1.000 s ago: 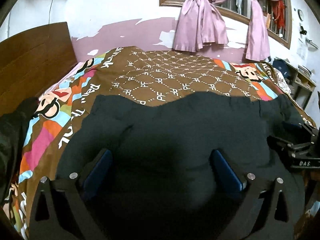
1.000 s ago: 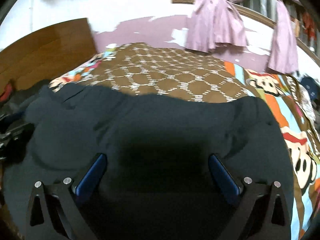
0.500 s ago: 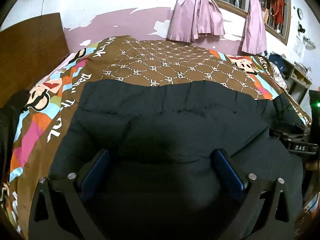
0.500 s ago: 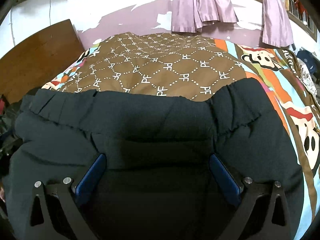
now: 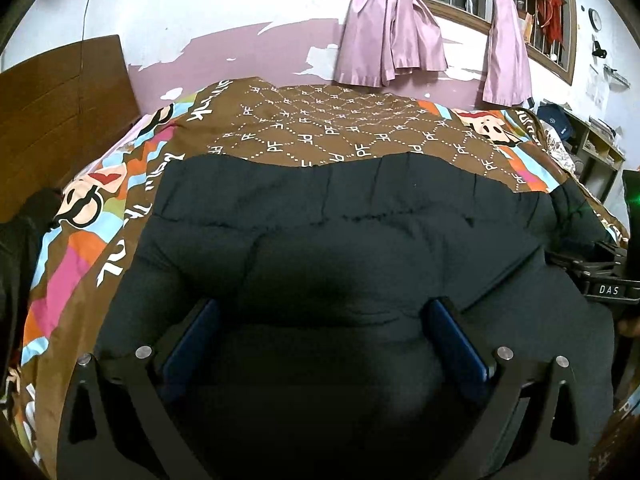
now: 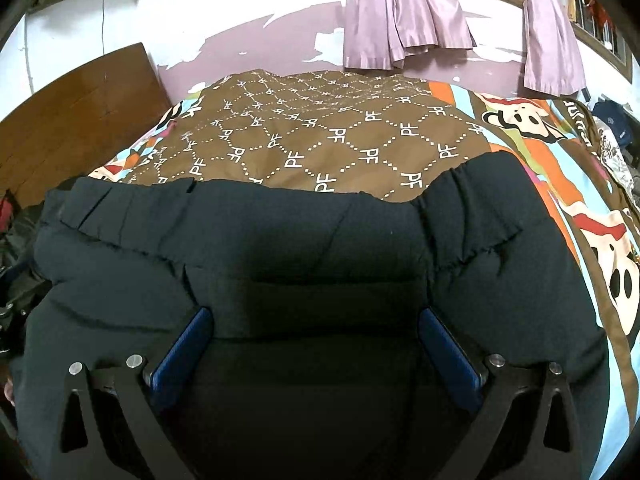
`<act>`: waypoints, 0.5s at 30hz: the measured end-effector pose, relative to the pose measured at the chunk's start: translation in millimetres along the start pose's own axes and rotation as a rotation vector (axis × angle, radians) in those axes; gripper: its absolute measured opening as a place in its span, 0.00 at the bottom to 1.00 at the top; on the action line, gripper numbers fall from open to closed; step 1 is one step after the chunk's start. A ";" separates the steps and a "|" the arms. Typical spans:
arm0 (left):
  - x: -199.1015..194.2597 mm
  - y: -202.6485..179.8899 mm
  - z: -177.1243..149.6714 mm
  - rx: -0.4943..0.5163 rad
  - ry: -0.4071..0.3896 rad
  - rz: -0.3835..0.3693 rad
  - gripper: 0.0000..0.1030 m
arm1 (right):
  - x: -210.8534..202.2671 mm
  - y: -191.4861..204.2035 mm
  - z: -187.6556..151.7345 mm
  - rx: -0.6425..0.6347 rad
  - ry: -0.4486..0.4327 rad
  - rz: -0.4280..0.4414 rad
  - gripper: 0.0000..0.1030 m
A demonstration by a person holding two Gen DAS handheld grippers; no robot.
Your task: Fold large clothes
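My left gripper (image 5: 320,332) hovers over the dark padded garment (image 5: 340,248), its fingers (image 5: 192,340) spread wide apart. The garment lies flat across the patterned bed cover (image 6: 320,136). My right gripper (image 6: 316,340) hangs above it, fingers (image 6: 448,352) equally apart.

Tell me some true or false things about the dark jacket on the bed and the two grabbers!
1. The dark jacket lies on a brown patterned bedspread. True.
2. The left gripper is clamped shut. False: its blue fingers stand wide apart, with the jacket between them.
3. Purple curtains hang on the wall behind the bed. True.
4. The right gripper holds a red towel. False: it is open over the jacket; no red towel shows.
5. The jacket covers the whole bedspread. False: the far half is bare.
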State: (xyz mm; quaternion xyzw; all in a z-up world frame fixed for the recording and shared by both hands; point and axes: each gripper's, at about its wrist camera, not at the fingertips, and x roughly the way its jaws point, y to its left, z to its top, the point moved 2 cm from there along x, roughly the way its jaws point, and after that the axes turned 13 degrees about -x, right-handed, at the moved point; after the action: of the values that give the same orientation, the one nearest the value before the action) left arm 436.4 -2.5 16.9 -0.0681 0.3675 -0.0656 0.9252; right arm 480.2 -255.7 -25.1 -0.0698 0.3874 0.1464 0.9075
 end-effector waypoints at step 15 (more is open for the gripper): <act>-14.9 0.7 -6.8 0.014 -0.082 -0.004 0.99 | -15.1 8.2 -4.0 -0.015 -0.042 -0.035 1.00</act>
State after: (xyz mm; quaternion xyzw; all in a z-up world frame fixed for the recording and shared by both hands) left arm 421.0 0.3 21.9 -0.0652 0.3286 -0.0670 0.9398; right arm 464.9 -252.1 -17.0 -0.0802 0.3658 0.1349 0.9174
